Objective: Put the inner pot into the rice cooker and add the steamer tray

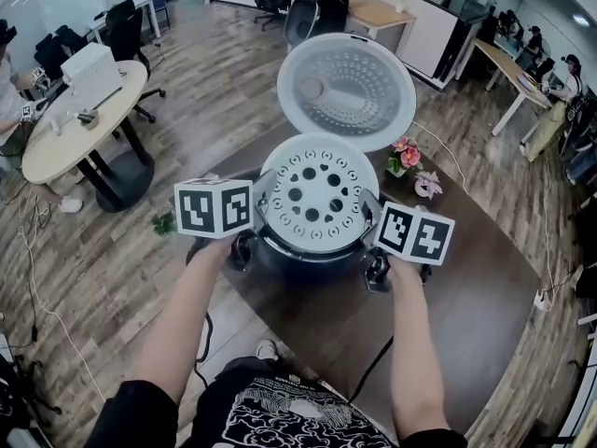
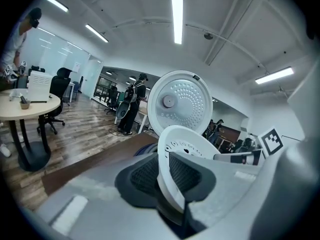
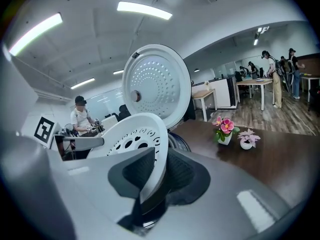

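Head view: left gripper (image 1: 263,207), right gripper (image 1: 372,216) jaws clamp opposite rims of steamer tray (image 1: 314,192).

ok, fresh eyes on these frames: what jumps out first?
The white perforated steamer tray sits dead centre, held just over the rice cooker with its rim pinched by the left gripper on one side and the right gripper on the other. Right behind it the cooker's open lid stands up, dotted inner face showing. Small pink flower pots sit to the right on the dark table.
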The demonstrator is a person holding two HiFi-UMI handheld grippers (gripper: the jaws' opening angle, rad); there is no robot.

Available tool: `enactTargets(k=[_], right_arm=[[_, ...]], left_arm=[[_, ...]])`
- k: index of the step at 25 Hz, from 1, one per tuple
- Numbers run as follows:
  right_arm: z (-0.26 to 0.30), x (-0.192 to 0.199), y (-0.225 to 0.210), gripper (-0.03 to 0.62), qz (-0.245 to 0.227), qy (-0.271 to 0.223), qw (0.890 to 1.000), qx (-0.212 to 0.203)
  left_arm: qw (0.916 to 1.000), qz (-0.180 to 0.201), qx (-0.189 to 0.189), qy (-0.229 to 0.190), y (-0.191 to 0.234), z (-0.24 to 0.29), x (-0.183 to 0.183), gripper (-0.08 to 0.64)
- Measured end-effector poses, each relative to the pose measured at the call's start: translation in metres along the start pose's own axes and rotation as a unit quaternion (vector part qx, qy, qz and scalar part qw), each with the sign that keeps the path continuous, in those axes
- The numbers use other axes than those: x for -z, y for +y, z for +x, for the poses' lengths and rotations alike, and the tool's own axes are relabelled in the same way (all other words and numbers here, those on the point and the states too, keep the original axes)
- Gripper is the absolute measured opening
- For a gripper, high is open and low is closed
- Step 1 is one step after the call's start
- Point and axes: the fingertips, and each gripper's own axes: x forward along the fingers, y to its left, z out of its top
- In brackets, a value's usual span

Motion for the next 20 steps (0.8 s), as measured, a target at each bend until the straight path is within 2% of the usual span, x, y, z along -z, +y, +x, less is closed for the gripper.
enactTargets(k=[4, 8, 13, 17, 20], right_arm=[[0.002, 0.003, -0.003, 0.086, -0.028, 0.006, 0.999, 0.022], [0.004, 0.004, -0.004, 0.099, -0.058, 0.012, 0.997, 0.041], [0.007, 0.006, -0.005, 0.103, -0.077, 0.019, 0.996, 0.049], [0.012, 0.006, -0.008, 0.12, -0.133, 0.024, 0.988, 0.074], [0.013, 0.008, -0.01, 0.12, -0.136, 0.027, 0.988, 0.075]], left_arm=[[0.9996, 0.028, -0.008, 0.006, 0.0, 0.003, 0.004, 0.066], [0.9992, 0.036, -0.013, 0.009, 0.002, 0.006, 0.007, 0.069], [0.9977, 0.063, -0.022, 0.016, 0.002, 0.009, 0.01, 0.08], [0.9972, 0.068, -0.024, 0.021, 0.004, 0.013, 0.011, 0.087], [0.9963, 0.077, -0.028, 0.026, 0.004, 0.015, 0.012, 0.092]])
